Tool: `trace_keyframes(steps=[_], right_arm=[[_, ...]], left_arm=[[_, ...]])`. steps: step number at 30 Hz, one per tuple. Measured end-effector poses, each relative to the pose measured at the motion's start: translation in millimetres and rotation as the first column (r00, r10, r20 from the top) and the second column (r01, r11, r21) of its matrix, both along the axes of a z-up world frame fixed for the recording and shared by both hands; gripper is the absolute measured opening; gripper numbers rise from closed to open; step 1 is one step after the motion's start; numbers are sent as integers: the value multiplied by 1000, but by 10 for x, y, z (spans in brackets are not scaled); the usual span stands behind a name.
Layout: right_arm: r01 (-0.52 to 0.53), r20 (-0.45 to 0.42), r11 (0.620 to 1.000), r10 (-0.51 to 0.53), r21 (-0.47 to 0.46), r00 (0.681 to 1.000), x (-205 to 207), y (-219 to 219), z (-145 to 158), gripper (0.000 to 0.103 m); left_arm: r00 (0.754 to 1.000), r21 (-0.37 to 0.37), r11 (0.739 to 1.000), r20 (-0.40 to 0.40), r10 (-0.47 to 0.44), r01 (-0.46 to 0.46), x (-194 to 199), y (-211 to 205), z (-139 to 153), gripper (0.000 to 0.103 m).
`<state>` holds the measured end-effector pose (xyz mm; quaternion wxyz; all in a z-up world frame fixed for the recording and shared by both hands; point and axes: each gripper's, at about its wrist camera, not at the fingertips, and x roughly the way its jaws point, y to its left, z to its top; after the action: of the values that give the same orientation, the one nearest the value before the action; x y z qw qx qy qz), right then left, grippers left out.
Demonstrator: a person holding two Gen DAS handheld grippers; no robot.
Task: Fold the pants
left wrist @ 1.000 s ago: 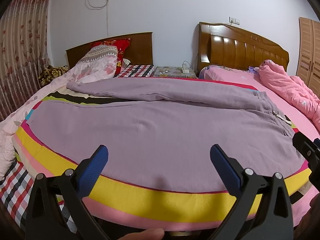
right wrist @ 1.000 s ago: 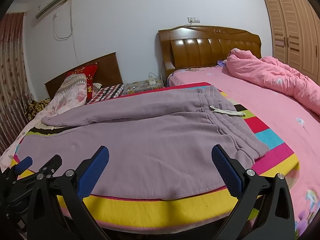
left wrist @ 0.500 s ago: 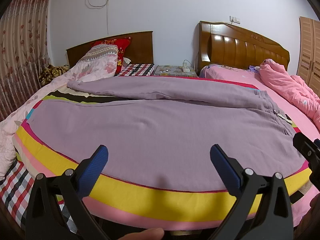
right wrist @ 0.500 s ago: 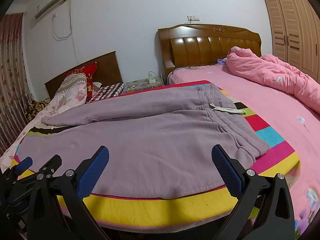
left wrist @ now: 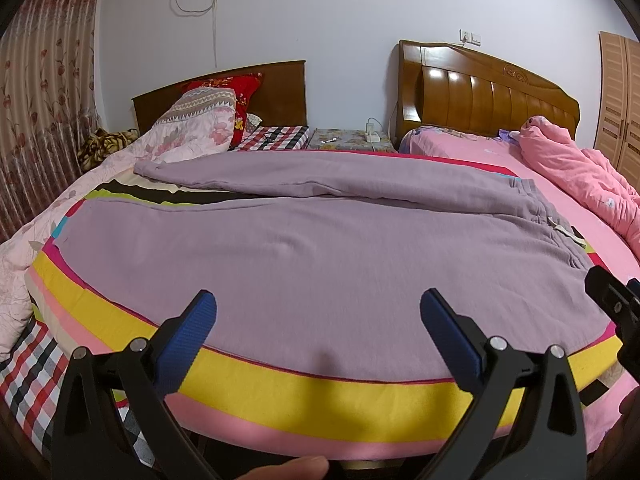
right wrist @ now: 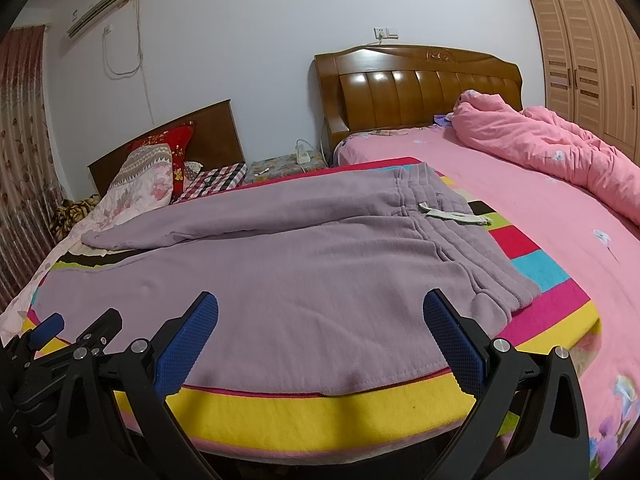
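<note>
Lilac sweatpants (left wrist: 304, 248) lie spread flat on a striped blanket (left wrist: 280, 392) on the bed, waistband to the right, legs to the left; the far leg lies angled away from the near one. In the right wrist view the pants (right wrist: 280, 264) show a waistband with a pale drawstring (right wrist: 456, 216). My left gripper (left wrist: 318, 320) is open and empty, held over the near edge of the pants. My right gripper (right wrist: 320, 320) is open and empty, near the hip part of the near edge. The left gripper also shows in the right wrist view (right wrist: 60, 332).
A pink quilt (right wrist: 560, 156) is bunched at the back right on the pink sheet (right wrist: 540, 216). Pillows (left wrist: 200, 128) lie at the back left by a headboard. A nightstand (left wrist: 348, 140) stands between two headboards. A wardrobe (right wrist: 588, 56) is at far right.
Both grippers have crept slightly forward and up over the bed's near edge. The pants have not moved.
</note>
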<state>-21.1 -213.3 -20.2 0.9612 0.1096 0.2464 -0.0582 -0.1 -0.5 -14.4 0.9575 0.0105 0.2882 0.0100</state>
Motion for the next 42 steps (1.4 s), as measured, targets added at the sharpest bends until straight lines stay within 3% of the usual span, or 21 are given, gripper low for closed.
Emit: trace_keyframes(steps=[25,32,35,39,42], right_arm=[[-2,-13,1000,2,0,1000,16,-13,-28,99],[-41,-45,998,39,-39,998,159,-45,-74,99],[-130,-88,991,129,-5,988,443,-239,-8,99],[-165,-123,978,181,130,976,1086,-845,145,99],[-138,-121,987,147,83,982,1638,-1214,288,99]], left_arm=[[1000,3,1000,-12,-2,2,-34,19,-75,102],[994,42,997,-88,-64,68,154,-48,-83,102],[973,95,976,-145,-181,196,405,-145,-7,102],[964,319,911,-135,-228,260,886,-242,184,102],[943,335,893,-244,-226,301,1454,-182,233,102]])
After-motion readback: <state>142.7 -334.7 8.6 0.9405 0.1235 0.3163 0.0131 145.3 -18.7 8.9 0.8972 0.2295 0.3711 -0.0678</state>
